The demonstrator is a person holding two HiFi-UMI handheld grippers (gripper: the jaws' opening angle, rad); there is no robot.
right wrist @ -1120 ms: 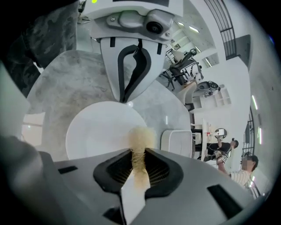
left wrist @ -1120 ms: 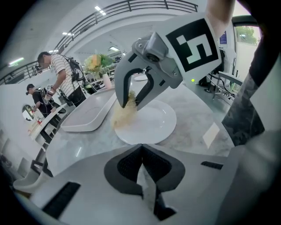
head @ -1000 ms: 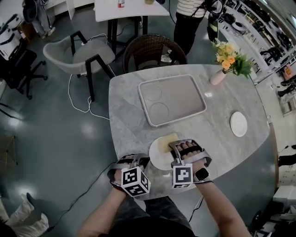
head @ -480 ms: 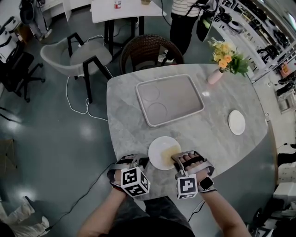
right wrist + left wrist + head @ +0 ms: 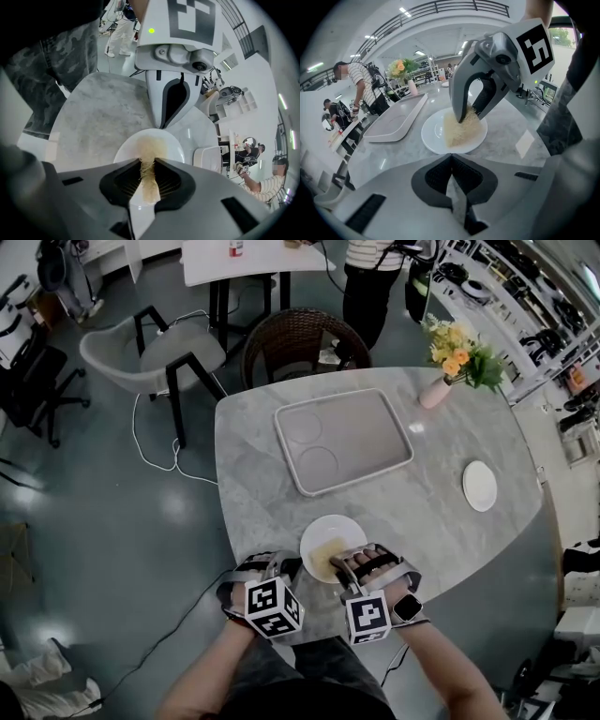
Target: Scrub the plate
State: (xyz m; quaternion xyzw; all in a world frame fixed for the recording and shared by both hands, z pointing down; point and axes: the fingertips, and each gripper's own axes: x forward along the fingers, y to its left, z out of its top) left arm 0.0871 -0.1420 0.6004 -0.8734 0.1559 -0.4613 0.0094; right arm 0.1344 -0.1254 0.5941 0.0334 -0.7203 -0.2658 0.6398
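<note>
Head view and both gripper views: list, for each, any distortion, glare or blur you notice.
Head view: fisheye bends the room's edges; lamp glare spots the floor and table. Left gripper view: round black vignette, railing bowed. Right gripper view: same vignette; scrubber crisp, background people tiny and soft.

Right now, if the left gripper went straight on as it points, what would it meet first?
Probably the near rim of the round white plate, then the yellow fibrous scrub pad held by the right gripper; depth is unclear.
</note>
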